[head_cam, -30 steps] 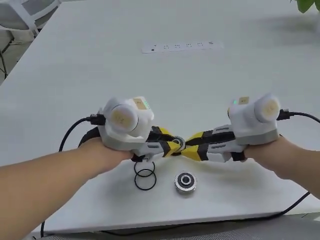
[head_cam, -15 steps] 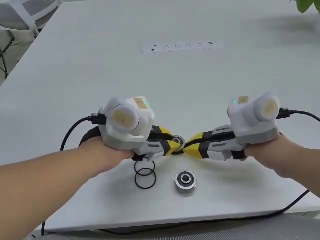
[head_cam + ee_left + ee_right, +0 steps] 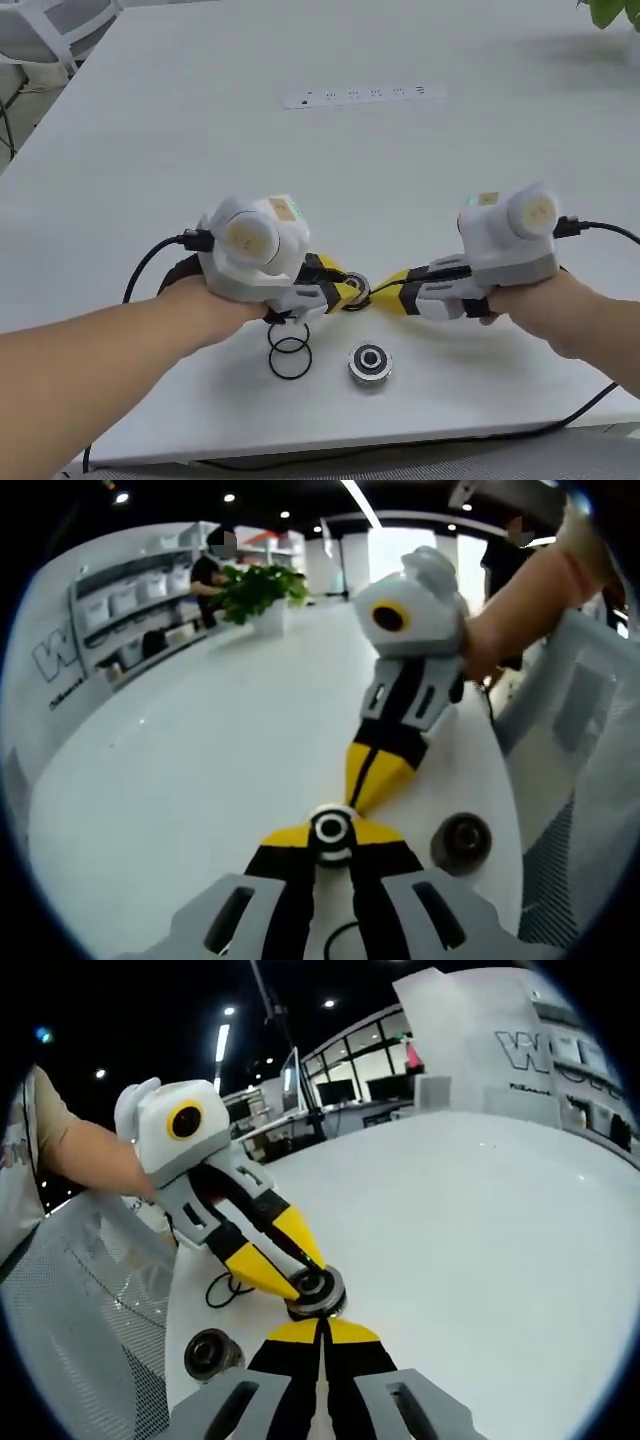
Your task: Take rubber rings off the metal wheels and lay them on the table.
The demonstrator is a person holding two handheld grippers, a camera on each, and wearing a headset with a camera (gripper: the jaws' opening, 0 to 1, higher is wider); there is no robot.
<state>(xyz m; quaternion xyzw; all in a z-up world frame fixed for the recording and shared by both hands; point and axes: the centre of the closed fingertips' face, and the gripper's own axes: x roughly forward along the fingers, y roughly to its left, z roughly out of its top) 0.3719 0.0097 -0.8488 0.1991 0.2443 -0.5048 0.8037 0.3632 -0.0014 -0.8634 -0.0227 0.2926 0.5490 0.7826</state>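
In the head view my left claw and right claw meet tip to tip above the near edge of the counter, with a metal wheel held between them. Two loose rubber rings lie overlapping on the counter at about 7 o'clock from that wheel. A second wheel sits flat at 6 o'clock, and a power strip lies far off at 12. In the left gripper view my left claw is pinching the wheel across its rim, face toward the camera, and the right claw comes in from 1 o'clock to touch it. The second wheel rests at 3 o'clock. In the right gripper view my right claw is pressed together, its tips against the wheel's lower edge. I cannot tell whether rubber is caught between them. I judge the wheel stiff, smooth and slippery for its size. The ring should be light, soft and stretchy, so I would nip it at the outer edge and peel it sideways.
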